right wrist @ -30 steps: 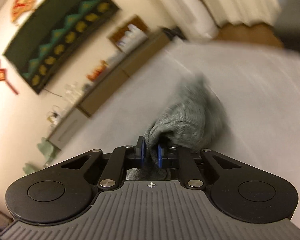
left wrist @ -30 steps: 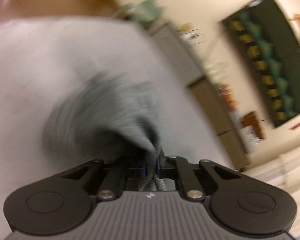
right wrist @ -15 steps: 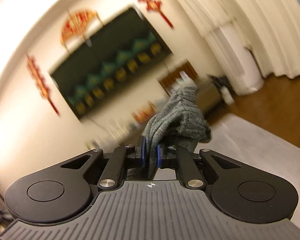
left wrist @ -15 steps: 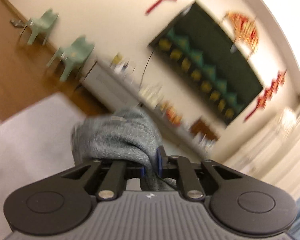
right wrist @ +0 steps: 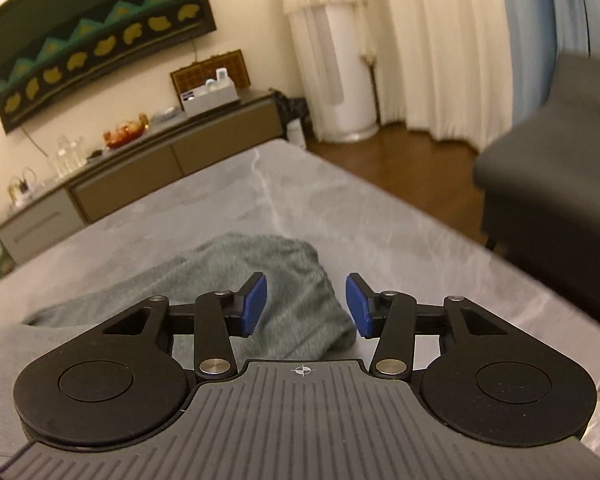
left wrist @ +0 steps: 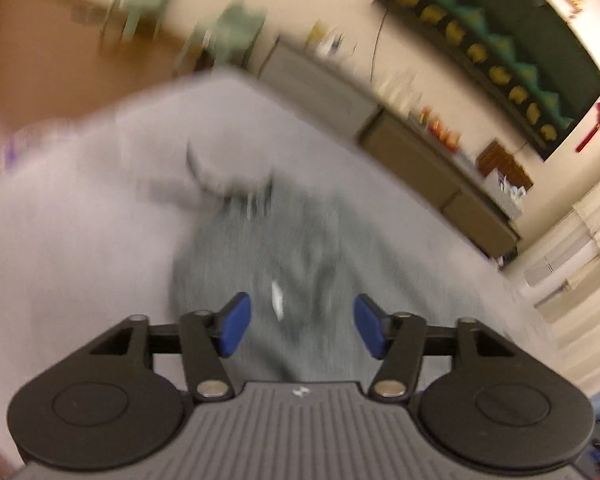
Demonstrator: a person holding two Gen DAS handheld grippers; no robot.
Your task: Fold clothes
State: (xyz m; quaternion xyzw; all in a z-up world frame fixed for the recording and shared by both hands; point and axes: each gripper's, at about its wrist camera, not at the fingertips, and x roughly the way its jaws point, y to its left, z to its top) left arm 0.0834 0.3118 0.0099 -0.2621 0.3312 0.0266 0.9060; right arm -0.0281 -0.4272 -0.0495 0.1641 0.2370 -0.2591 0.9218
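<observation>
Grey garment (right wrist: 204,280) lies crumpled on the table (right wrist: 380,216), long axis running from its rounded end by the right gripper (right wrist: 306,306) leftward. Left gripper (left wrist: 302,326) and right gripper: fingers spread, empty.

We're in a home living room. Long sideboard (right wrist: 148,168) under a wall hanging (right wrist: 96,36), curtains (right wrist: 432,40), wooden floor (right wrist: 412,160).

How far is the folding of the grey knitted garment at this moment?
Done: the grey garment lies on the marble table, doubled over in part. In hand: nothing; the left gripper and the right gripper are both open above it. Left: the cloth looks bunched, not a neat rectangle, so smoothing and more folds probably remain.
</observation>
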